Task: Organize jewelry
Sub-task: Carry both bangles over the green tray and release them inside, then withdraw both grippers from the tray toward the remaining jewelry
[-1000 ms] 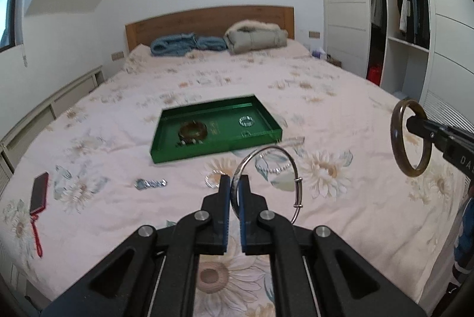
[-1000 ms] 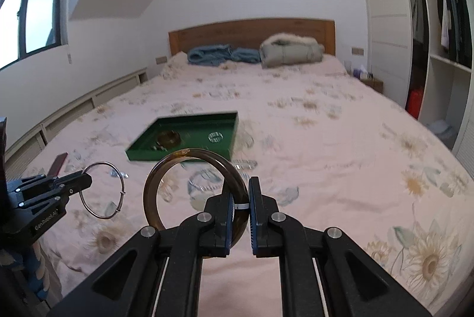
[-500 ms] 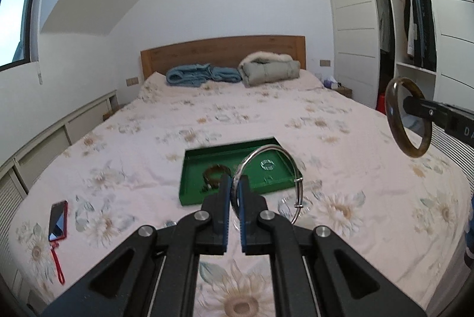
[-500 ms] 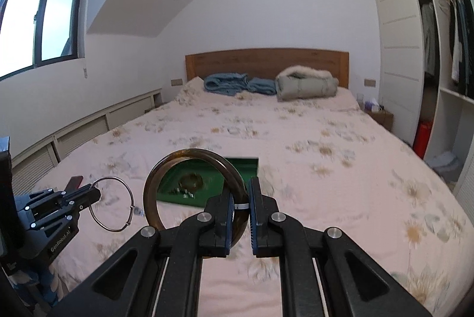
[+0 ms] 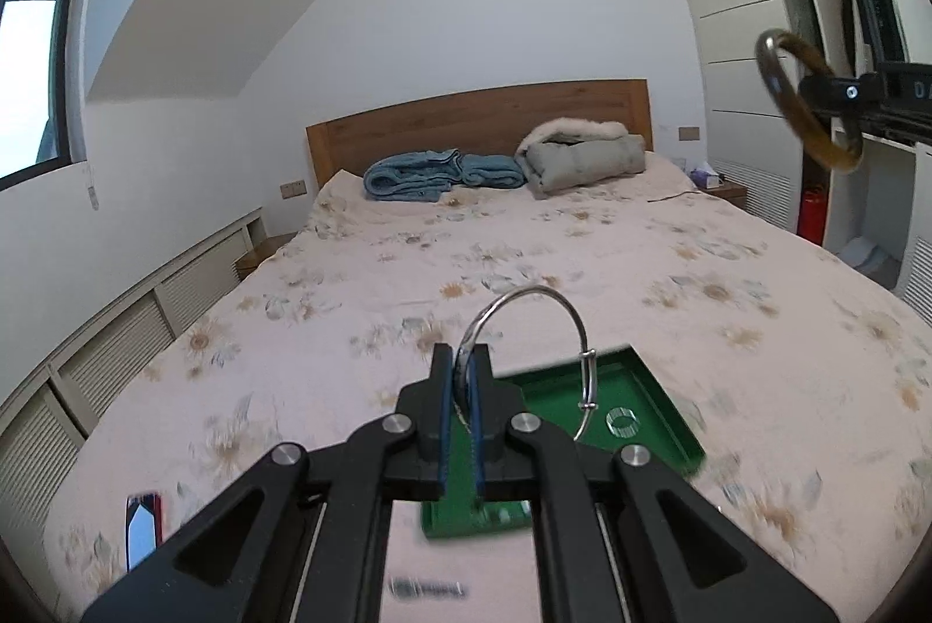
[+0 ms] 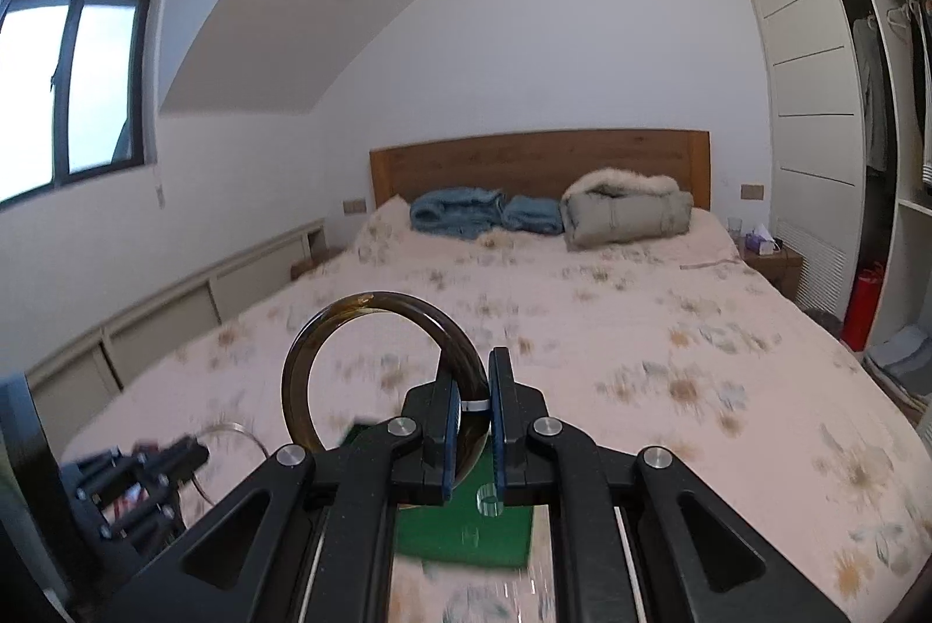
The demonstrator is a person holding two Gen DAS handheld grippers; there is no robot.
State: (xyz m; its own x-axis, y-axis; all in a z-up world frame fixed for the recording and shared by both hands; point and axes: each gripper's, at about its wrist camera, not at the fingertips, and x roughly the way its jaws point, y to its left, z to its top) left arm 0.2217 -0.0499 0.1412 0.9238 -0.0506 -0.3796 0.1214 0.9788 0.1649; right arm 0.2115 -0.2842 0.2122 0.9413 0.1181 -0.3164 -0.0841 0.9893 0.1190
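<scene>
My left gripper [image 5: 458, 367] is shut on a thin silver bangle [image 5: 527, 297], held upright above the bed. My right gripper [image 6: 473, 378] is shut on a thick dark brown bangle [image 6: 373, 301]. The brown bangle also shows in the left wrist view [image 5: 807, 99], high at the right. A green tray [image 5: 652, 390] lies on the bed below both grippers, partly hidden by them, with a small clear ring [image 5: 620, 419] in it. The tray also shows in the right wrist view [image 6: 466, 535]. The left gripper shows low left in the right wrist view [image 6: 175, 454].
The bed [image 5: 582, 250] has a floral cover, with folded blue and grey bedding [image 5: 501, 166] at the wooden headboard. A phone with a red case [image 5: 143, 521] lies near the bed's left edge. An open wardrobe [image 5: 844, 41] stands to the right, low cabinets along the left wall.
Both grippers have risen and tilted up with their bangles still held. The tray has dropped low in both views and the far wall fills more of each.
</scene>
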